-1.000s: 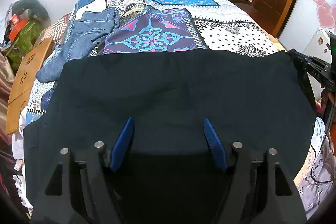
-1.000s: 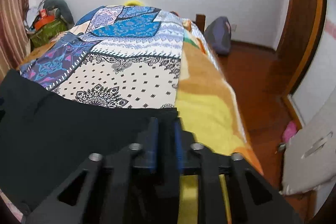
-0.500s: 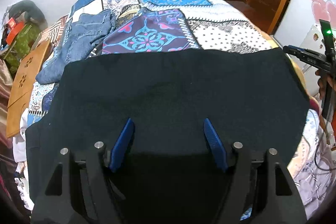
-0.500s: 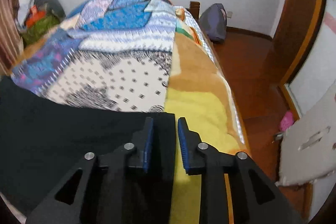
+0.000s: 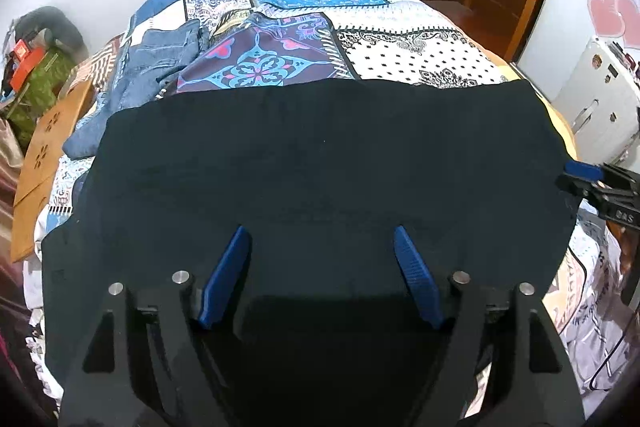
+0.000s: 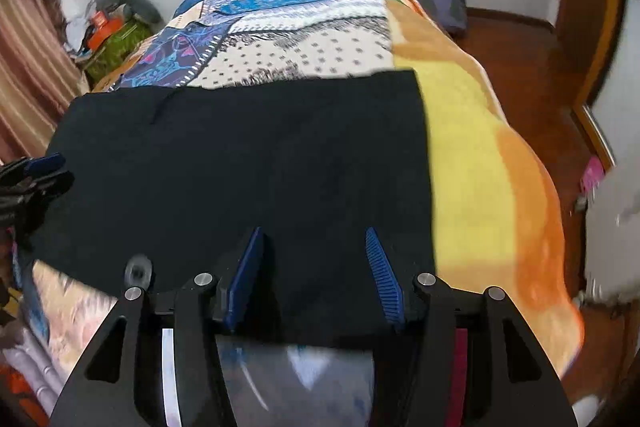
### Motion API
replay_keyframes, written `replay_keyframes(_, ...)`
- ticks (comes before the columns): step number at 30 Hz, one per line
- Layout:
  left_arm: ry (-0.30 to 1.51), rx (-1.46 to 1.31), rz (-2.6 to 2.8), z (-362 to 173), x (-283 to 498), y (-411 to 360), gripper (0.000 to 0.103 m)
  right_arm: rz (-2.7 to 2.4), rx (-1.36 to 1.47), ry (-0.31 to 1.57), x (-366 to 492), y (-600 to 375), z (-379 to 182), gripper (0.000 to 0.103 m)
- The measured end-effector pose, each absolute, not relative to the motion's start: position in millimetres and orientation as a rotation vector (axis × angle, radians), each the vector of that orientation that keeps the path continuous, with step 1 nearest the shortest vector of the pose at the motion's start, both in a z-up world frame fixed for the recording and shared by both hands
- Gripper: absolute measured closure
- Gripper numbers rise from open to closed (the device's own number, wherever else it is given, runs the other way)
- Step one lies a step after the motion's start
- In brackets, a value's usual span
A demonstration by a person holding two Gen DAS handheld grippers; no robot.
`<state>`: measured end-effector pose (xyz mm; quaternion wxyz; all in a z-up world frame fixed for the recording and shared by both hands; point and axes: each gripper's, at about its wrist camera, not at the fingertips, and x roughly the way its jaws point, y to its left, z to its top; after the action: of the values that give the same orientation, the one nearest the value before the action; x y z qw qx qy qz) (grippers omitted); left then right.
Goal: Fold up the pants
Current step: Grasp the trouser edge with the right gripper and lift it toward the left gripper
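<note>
The near edge of the black pants is disappearing under the left gripper, so where the cloth ends below its body cannot be told. In the right wrist view the frame's right side is smearing with blur, and the pale object low between the tongs is too blurred to name.

The pants are lying flat across the patchwork bedspread, stretching ahead of both grippers. The left gripper's blue pads are standing wide apart and its jaws are opening, with cloth beneath them but nothing pinched. The right gripper is likewise opening, its pads clear of the fabric lying below them.

Folded blue jeans are resting beyond the pants, to the left gripper's far left, beside a wooden board. A yellow-orange blanket is lying just right of the pants' edge.

White lettering on the right gripper's body, at the left view's right edge, is too small to read surely.
</note>
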<state>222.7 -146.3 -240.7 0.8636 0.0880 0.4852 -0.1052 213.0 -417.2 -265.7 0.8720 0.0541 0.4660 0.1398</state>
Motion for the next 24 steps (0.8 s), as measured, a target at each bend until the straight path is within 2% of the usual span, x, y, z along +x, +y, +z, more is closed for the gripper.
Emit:
replay_keyframes(8, 0.983, 0.299, -0.226, -231, 197, -155, 0.028, 0.199, 0.134, 0.996, 178, -433, -257, 0.053)
replay_keyframes(15, 0.938, 0.294, -0.281, -212, 199, -176, 0.028, 0.227, 0.449, 0.869, 156, -449, -234, 0.053)
replay_keyframes(24, 0.979, 0.343, -0.365, -233, 200, -216, 0.028, 0.212, 0.658, 0.915, 162, -432, -273, 0.052)
